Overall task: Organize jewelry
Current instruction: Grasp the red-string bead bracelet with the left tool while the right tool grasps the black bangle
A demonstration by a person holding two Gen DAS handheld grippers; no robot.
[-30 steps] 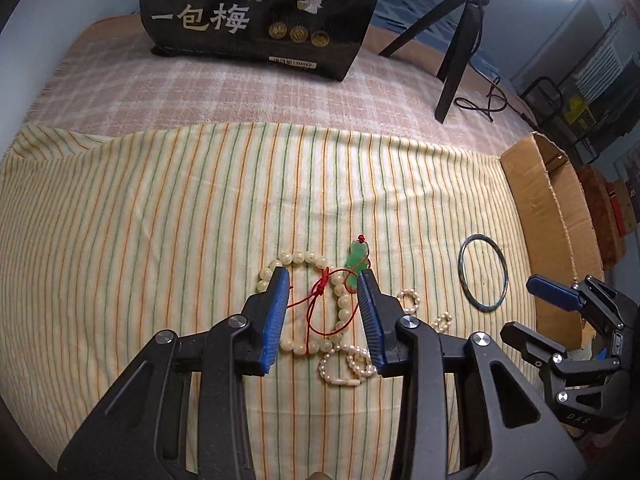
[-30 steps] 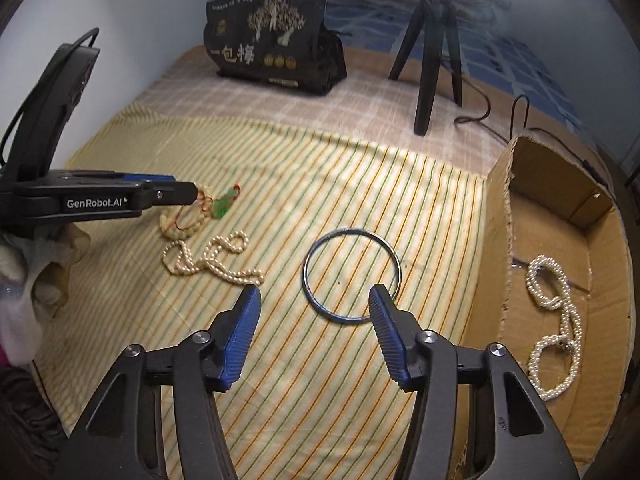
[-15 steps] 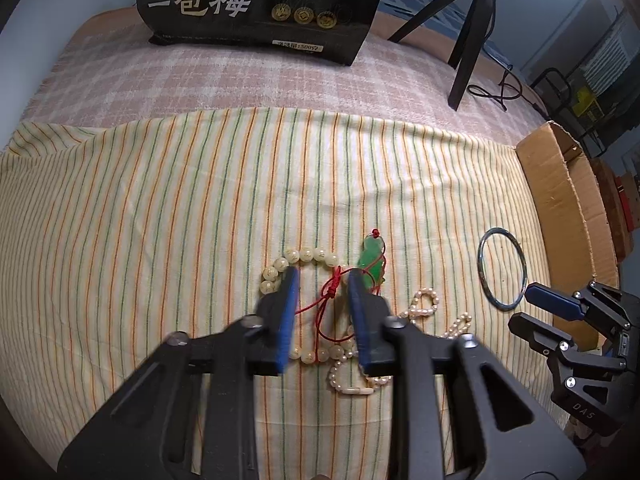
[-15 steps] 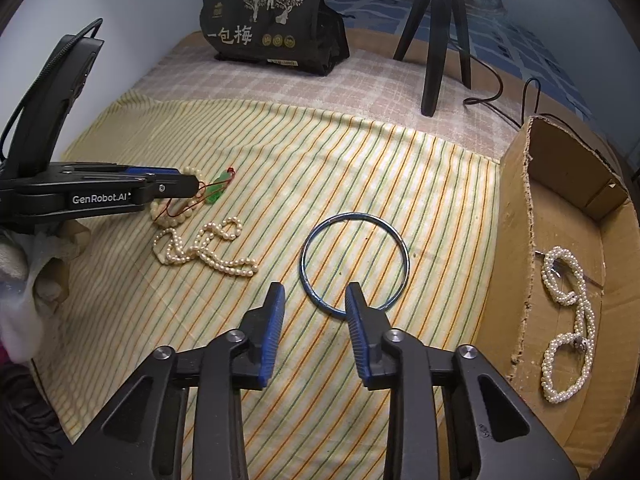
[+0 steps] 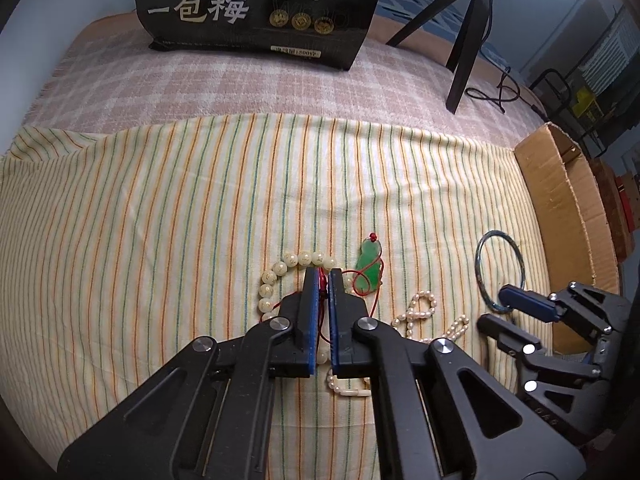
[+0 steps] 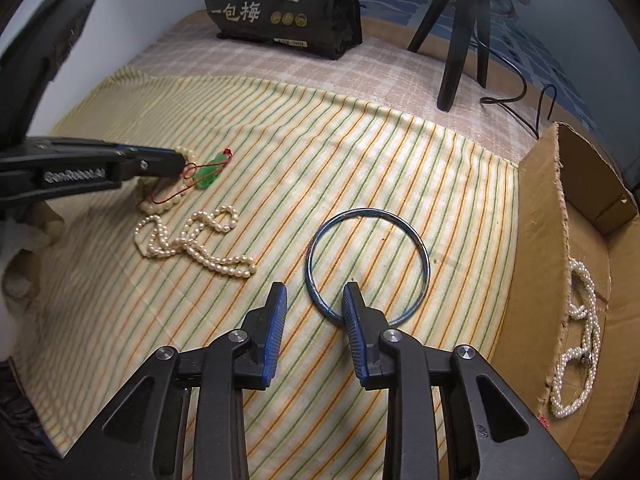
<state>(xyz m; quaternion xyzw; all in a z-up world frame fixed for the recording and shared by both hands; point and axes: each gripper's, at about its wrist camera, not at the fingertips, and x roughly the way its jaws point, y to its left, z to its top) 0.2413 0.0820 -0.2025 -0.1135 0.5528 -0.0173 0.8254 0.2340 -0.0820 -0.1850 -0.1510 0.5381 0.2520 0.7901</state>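
My left gripper [image 5: 323, 276] is shut on the red cord [image 5: 378, 276] of a green pendant [image 5: 370, 268]; the cord lies across a cream bead bracelet [image 5: 280, 267] on the striped cloth. The right wrist view shows the same grip from the side, the left gripper [image 6: 182, 162] next to the pendant [image 6: 208, 172]. My right gripper [image 6: 315, 286] stands open low over a thin blue bangle [image 6: 424, 252]. The bangle's near rim runs between the fingers, and the pads are not pressing on it. A loose pearl necklace [image 6: 208, 258] lies between the two grippers.
An open cardboard box [image 6: 536, 240] at the right edge holds another pearl strand [image 6: 580, 320]. At the back of the bed stand a black printed bag [image 5: 260, 8] and a black tripod [image 5: 464, 60] with a trailing cable. A checked blanket [image 5: 200, 84] lies beyond the striped cloth [image 5: 160, 208].
My left jaws have closed from wide apart onto the red cord. My right jaws have narrowed and sunk toward the bangle's near rim.
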